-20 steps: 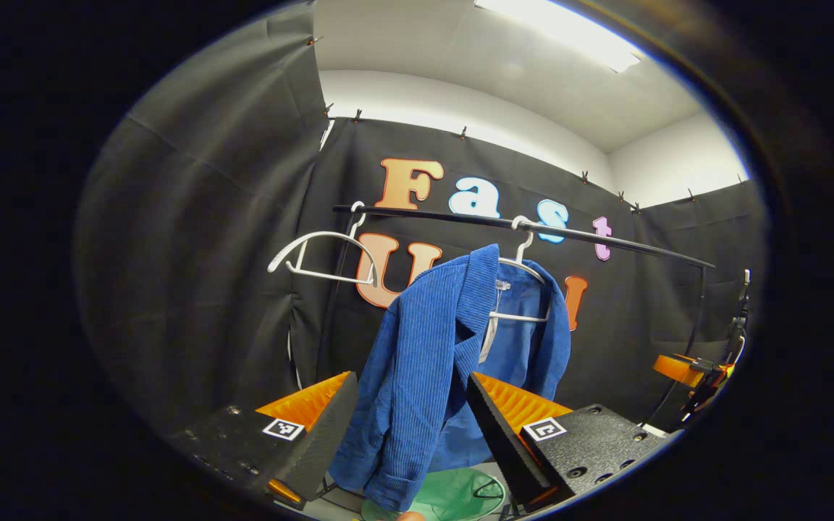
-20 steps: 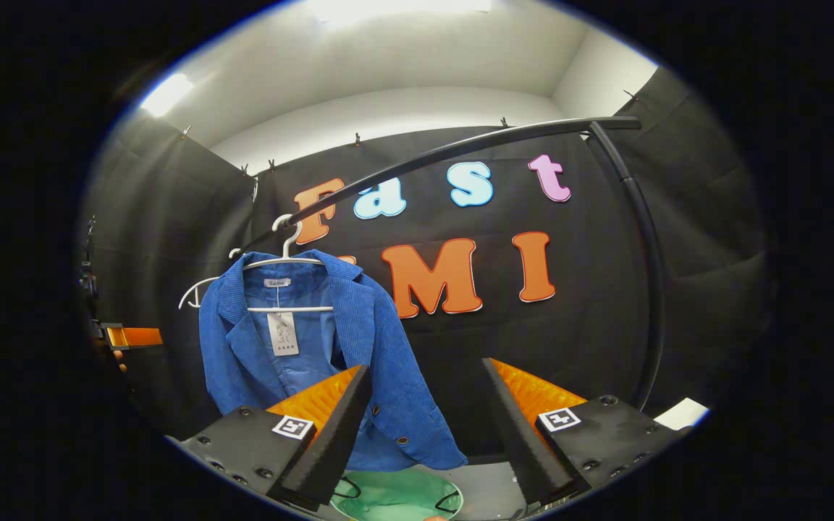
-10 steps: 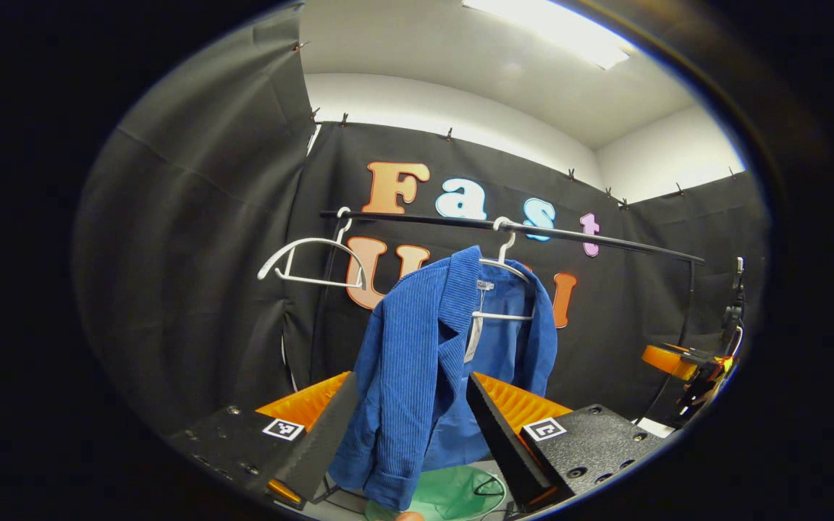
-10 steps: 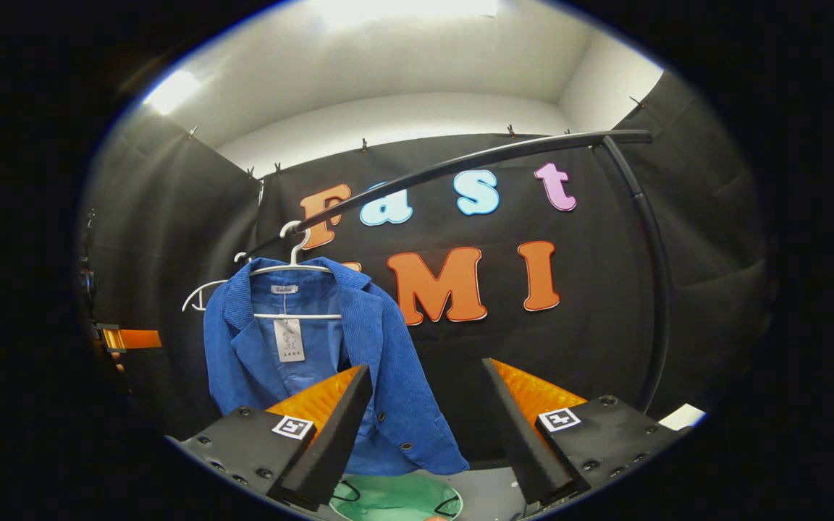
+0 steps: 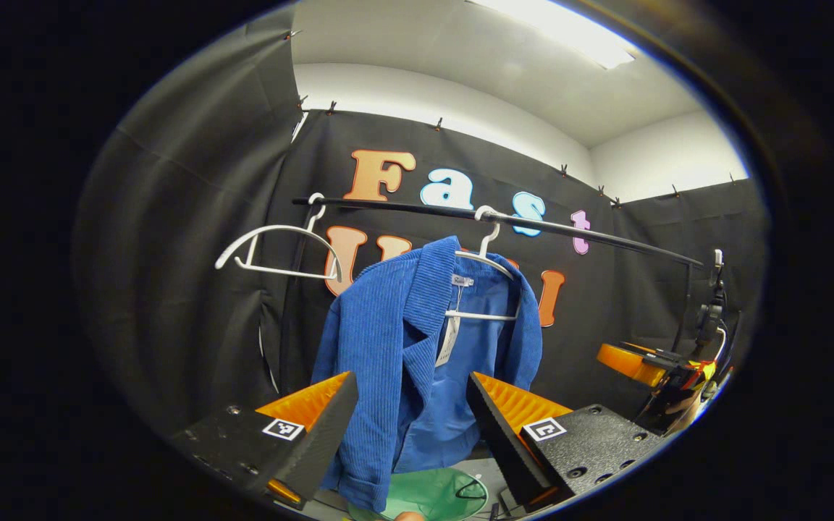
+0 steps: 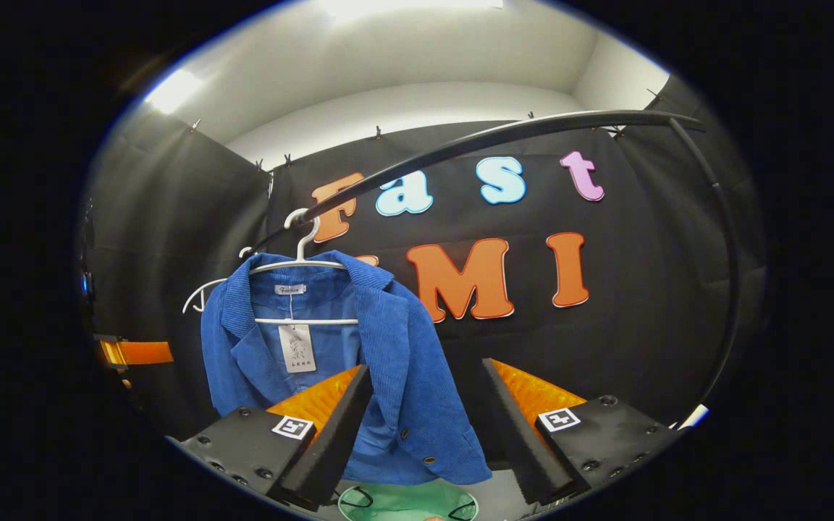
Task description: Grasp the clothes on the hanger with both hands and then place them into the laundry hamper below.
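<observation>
Left gripper view, left to right. Empty white hanger [image 5: 272, 246] at 10 o'clock, hooked on black rail [image 5: 605, 239]. Blue jacket [image 5: 395, 362] at centre on second hanger [image 5: 486, 271], front open, paper tag [image 5: 447, 340] hanging inside the collar. Left gripper [image 5: 408, 423] at 6 o'clock, jaws wide apart, clamped on nothing; jacket seen in the gap between the fingers, farther off, contact not evident. Green hamper [image 5: 435, 493] at 6 o'clock, below the jacket hem. Right gripper [image 5: 649, 365] at 4 o'clock, well apart from jacket.

Right gripper view, left to right. Left gripper [image 6: 135, 352] at 9 o'clock. Jacket [image 6: 388, 376] at 8 o'clock on hanger [image 6: 301, 268], tag [image 6: 297, 347] hanging at collar. Right gripper [image 6: 420, 427] at 6 o'clock, jaws wide apart, nothing held; jacket's edge behind the left finger. Hamper [image 6: 410, 503] at 6 o'clock under the hem. Rail [image 6: 504, 134] arching from 10 to 2 o'clock.
</observation>
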`<state>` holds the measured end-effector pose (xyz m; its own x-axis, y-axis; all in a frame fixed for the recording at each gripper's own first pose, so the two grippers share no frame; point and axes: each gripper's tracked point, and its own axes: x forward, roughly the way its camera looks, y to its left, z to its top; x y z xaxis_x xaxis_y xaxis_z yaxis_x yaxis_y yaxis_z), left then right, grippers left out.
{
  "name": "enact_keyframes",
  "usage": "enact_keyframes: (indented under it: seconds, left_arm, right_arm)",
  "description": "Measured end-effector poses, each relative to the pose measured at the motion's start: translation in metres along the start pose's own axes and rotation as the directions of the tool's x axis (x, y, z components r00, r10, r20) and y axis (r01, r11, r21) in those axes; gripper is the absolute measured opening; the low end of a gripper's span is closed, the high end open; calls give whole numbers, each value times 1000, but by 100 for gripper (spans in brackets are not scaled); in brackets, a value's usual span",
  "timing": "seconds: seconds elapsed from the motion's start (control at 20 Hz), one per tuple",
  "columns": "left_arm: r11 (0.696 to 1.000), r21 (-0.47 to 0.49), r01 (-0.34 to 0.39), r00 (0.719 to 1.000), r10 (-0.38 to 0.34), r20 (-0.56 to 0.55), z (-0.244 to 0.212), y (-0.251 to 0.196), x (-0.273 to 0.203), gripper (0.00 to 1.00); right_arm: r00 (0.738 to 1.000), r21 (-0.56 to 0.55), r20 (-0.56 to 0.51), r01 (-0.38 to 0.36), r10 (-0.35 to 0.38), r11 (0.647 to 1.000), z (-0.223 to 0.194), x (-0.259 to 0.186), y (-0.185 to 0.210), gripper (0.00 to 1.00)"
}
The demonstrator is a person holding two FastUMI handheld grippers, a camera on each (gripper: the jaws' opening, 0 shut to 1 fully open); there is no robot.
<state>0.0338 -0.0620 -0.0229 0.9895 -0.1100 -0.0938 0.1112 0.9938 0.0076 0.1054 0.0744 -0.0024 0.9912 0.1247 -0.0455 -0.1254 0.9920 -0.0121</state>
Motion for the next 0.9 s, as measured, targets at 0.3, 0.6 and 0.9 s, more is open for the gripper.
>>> enact_keyframes:
  seconds: [0.3,0.6,0.9]
  left_arm:
    - [998,67,-21,999,24,-49,-14,-9,48,95]
    - [994,86,-62,994,69,-81,-26,3,98,95]
    - [990,85,-116,989,122,-77,-31,14,129,95]
  right_arm:
    - [997,-38,-67,-29,26,999,-23,65,23,98]
    - [996,-50,-78,-37,33,998,-29,107,29,98]
    - [994,-5,-109,-20,19,1000,-48,137,30,87]
